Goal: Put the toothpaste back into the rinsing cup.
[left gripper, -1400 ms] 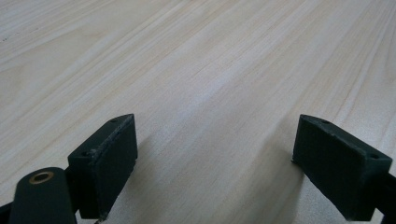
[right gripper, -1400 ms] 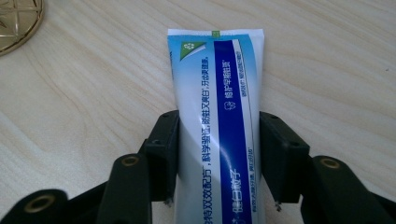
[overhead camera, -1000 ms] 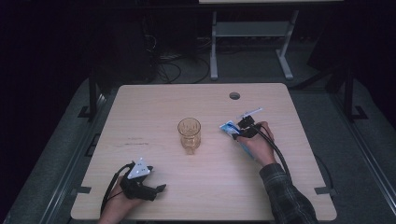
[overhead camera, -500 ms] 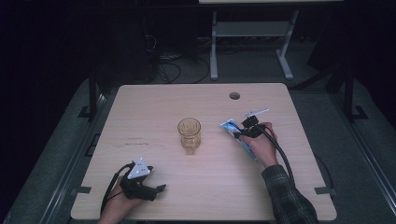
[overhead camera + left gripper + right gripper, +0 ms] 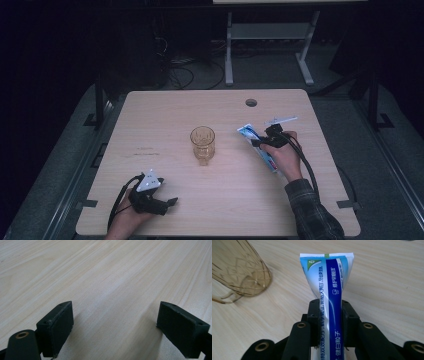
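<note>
From the high view, the right gripper point(image 5: 263, 141) is clamped on a blue and white toothpaste tube point(image 5: 248, 134), which sits just right of the amber glass point(image 5: 202, 144) standing at the middle of the wooden table point(image 5: 165, 115). The tube's flat crimped end points toward the glass, and its other end runs back under the right hand point(image 5: 286, 159). The left gripper point(image 5: 165, 204) rests on the table near its front edge, to the front-left of the glass and well apart from it, with the left hand point(image 5: 125, 220) behind it. A round cable hole point(image 5: 251, 102) lies beyond the glass, toward the far edge.

In the left gripper view, the left gripper point(image 5: 113, 322) has its jaws set wide apart with bare table point(image 5: 105, 277) between them; they hold nothing.

In the right gripper view, the right gripper point(image 5: 329, 315) has its jaws pressed against both sides of the toothpaste tube point(image 5: 329, 280), whose crimped end juts forward past the jaw tips. Chinese print runs along the tube, too fine to make out from above. The glass point(image 5: 239, 270) stands near, to the upper left of the tube's end and not touching it; its cut pattern and handle show here.
</note>
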Demonstrator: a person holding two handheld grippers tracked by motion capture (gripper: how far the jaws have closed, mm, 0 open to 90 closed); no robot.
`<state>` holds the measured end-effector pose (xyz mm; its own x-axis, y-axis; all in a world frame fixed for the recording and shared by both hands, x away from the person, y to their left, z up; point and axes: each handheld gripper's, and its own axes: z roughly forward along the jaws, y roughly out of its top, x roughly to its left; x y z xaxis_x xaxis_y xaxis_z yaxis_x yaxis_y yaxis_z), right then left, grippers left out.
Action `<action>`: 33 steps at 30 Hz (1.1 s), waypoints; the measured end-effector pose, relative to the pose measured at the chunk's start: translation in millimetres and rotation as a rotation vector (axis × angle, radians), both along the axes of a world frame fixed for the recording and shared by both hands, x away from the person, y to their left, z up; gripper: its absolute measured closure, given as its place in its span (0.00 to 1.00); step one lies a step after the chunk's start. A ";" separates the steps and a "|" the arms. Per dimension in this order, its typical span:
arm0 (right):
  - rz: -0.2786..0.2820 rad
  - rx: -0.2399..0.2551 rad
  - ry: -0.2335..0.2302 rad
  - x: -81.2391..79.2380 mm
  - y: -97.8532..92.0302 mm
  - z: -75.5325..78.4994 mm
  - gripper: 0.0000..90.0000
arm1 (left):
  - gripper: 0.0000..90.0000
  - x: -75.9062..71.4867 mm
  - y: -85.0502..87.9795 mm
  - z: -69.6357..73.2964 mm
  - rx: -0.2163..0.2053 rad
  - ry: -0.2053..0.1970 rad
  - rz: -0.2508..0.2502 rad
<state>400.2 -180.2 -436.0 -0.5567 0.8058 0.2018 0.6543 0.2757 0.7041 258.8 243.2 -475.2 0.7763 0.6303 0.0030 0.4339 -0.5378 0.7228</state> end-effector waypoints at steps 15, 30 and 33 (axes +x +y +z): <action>-0.001 0.087 -0.061 -8.1 -10.3 18.3 0.81 | 0.15 -0.4 0.0 -0.1 -0.002 0.000 -0.002; 0.016 0.141 -0.111 -14.1 -11.8 34.8 0.81 | 0.15 -0.4 0.0 0.0 -0.002 0.000 -0.003; 0.029 0.149 -0.132 -15.1 -10.9 40.7 0.81 | 0.15 -0.4 0.0 -0.1 -0.002 0.000 -0.003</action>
<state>385.1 -191.1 -395.4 -0.6088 0.7557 0.2414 0.5467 0.1792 0.8179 258.4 243.2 -475.2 0.7782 0.6280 0.0021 0.4322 -0.5381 0.7236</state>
